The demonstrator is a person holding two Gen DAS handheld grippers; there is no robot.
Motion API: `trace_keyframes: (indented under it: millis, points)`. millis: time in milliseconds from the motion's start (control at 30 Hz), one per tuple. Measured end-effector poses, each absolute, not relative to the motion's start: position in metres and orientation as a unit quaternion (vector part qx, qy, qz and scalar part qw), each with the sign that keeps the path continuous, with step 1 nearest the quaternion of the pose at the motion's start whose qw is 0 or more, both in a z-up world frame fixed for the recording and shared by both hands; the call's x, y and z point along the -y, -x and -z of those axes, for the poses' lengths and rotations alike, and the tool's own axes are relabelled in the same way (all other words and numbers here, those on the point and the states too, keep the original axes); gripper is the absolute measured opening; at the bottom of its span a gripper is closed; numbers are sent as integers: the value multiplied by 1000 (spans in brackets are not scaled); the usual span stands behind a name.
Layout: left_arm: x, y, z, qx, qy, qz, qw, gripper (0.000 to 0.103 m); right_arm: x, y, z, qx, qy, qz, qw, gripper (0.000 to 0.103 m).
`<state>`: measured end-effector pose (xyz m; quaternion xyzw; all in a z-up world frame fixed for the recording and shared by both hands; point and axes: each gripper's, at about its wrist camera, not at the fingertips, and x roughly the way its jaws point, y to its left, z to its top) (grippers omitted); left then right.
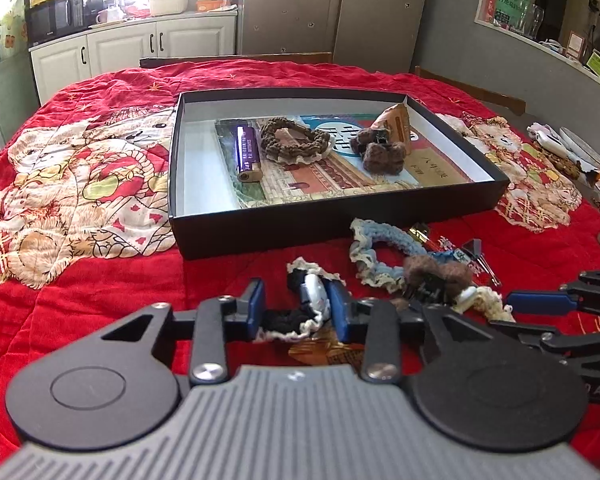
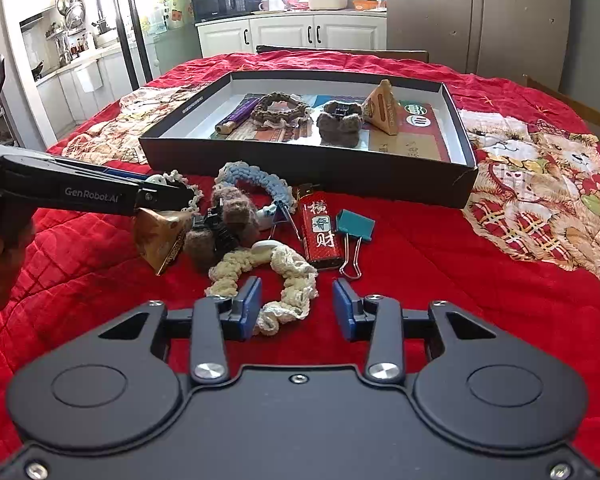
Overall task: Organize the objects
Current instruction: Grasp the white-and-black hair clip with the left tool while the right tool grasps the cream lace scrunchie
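Got the left claw (image 1: 298, 308) clamped on the black scrunchie (image 1: 288, 322), low on the cloth (image 1: 100, 300), just in front of the box (image 1: 300, 236). Looks like both pads squashing the fabric, with a white bit pinned against one of them. Makes sense to grab across the band like that: soft stuff, needs a firm pinch to survive the lift.

Over to the right claw (image 2: 296, 308): holding its jaws apart, straddling one side of the cream scrunchie (image 2: 296, 280). Touching it with one pad only, clear gap at the other, so not gripped yet. Probably lined up to pinch a single strand rather than the whole ring.

Guessing at sorting like with like: already a brown scrunchie (image 1: 292, 140), purple lighter (image 1: 247, 152), fuzzy clip (image 1: 380, 152) and packet (image 1: 396, 124) in the box. Yet to go, out on the cloth: blue scrunchie (image 2: 252, 178), red lighter (image 2: 320, 232), binder clip (image 2: 354, 228), second fuzzy clip (image 2: 228, 216), second packet (image 2: 160, 236), all bunched close together.

Room-wise: need to clear the front wall of the box, so up first, then over. Plenty of bare floor along the box's left side, less at the far right corner. Worth watching the red lighter and binder clip just beyond the right claw, plus both claws working close together by the pile
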<state>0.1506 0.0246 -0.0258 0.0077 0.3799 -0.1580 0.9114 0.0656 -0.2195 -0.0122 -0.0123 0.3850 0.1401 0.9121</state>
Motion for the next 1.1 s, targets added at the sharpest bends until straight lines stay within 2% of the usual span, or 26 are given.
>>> trace_keyframes:
  millis: [100, 233, 433, 567, 700, 1100]
  points:
    - [-25, -150, 26, -382, -4, 159, 910, 25, 219, -65, 14, -387, 10, -141, 911, 33]
    - [-25, -149, 26, -383, 2, 160, 910, 22, 218, -67, 16, -389, 10, -142, 910, 33]
    - [-27, -147, 25, -382, 7, 158, 911, 20, 219, -71, 20, -392, 2, -140, 909, 32]
    - [-29, -146, 24, -381, 11, 157, 911, 20, 218, -72, 20, -390, 5, -140, 910, 21]
    - [-29, -144, 21, -377, 12, 158, 913, 20, 218, -71, 21, -388, 5, -141, 911, 14]
    - [-29, -138, 11, -364, 13, 162, 917, 20, 217, -60, 8, -365, 19, -140, 920, 12]
